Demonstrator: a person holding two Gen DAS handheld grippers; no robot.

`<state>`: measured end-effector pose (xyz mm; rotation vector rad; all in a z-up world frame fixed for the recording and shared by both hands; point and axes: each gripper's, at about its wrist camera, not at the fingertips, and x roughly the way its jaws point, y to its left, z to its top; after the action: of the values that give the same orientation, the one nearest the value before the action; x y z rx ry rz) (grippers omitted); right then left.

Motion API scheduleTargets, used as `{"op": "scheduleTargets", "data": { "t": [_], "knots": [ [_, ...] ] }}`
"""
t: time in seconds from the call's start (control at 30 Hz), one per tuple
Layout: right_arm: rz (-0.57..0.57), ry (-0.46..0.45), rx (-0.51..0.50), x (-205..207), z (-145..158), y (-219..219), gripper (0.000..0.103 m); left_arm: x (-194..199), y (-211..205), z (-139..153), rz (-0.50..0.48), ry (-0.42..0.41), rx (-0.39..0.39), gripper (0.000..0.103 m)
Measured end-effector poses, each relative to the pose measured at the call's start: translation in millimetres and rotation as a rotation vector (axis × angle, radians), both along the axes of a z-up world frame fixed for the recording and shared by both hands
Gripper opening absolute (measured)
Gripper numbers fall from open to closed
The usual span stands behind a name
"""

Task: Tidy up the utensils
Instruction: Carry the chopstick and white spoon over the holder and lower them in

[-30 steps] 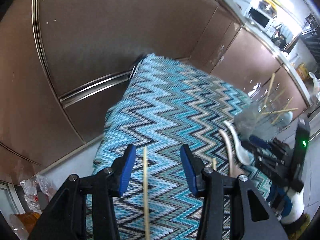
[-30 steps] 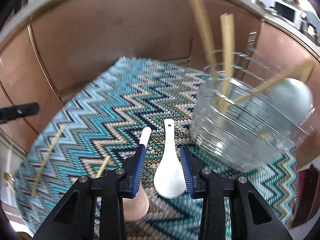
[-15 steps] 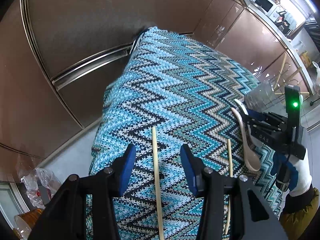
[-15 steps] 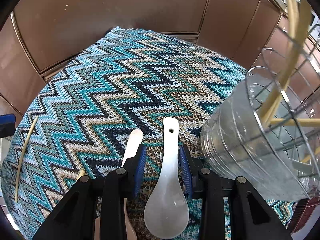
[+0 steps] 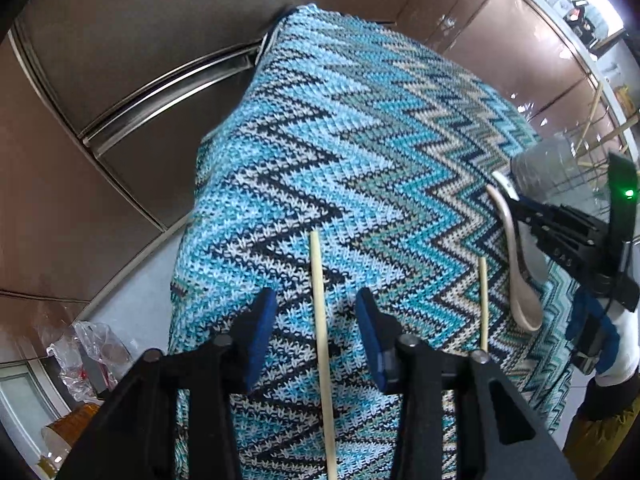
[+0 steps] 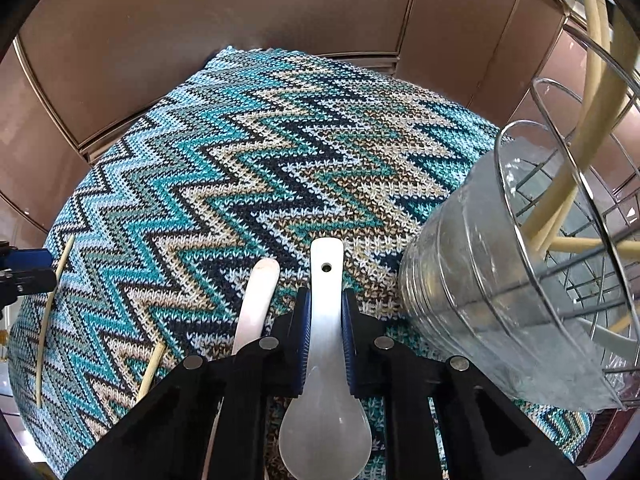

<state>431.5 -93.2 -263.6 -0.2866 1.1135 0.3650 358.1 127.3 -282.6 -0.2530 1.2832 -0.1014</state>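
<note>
My right gripper (image 6: 325,305) is shut on the handle of a white ceramic spoon (image 6: 326,360) lying on the zigzag cloth (image 6: 248,168). A beige spoon (image 6: 256,304) lies just left of it. A clear utensil holder (image 6: 520,288) with chopsticks and a spoon inside stands at the right. My left gripper (image 5: 314,314) is open, its blue pads either side of a chopstick (image 5: 322,344) on the cloth (image 5: 360,140). A second chopstick (image 5: 483,304) and the beige spoon (image 5: 516,264) lie further right, by the right gripper (image 5: 520,208).
Brown cabinet fronts (image 6: 240,20) with metal trim stand close behind the cloth-covered table. A plastic bag (image 5: 88,356) lies on the floor at the lower left. The table's left edge (image 5: 188,264) drops off beside my left gripper.
My right gripper has closed on the white spoon's handle. My left gripper has moved down and forward, so the chopstick now sits between its open fingers.
</note>
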Motion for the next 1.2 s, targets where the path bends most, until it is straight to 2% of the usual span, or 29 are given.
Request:
{"op": "scheduleTargets", "data": {
  "t": [0.2, 0.37, 0.5, 0.63, 0.83, 1.2],
  "knots": [
    [0.011, -0.007, 0.013, -18.4, 4.1, -9.2, 0.014, 1.3, -0.9, -1.4, -0.011, -0.003, 0.069, 0.020],
    [0.018, -0.034, 0.074, -46.8, 13.1, -26.7, 0.014, -1.4, 1.3, -1.5, 0.011, -0.013, 0.072, 0.007],
    [0.019, -0.080, 0.134, -76.3, 28.8, -43.4, 0.014, -7.7, 1.0, 2.0, 0.032, -0.045, 0.073, 0.005],
    [0.023, -0.135, 0.190, -106.9, 45.3, -59.0, 0.014, -20.7, -1.4, 13.0, 0.043, -0.112, 0.056, 0.005],
    [0.015, -0.217, 0.235, -155.2, 66.2, -76.5, 0.012, -50.6, -8.2, 43.8, 0.058, -0.225, 0.017, 0.005],
    [-0.022, -0.324, 0.302, -221.1, 94.0, -99.5, 0.011, -109.2, -28.6, 97.7, 0.045, -0.383, 0.008, 0.005]
  ]
}}
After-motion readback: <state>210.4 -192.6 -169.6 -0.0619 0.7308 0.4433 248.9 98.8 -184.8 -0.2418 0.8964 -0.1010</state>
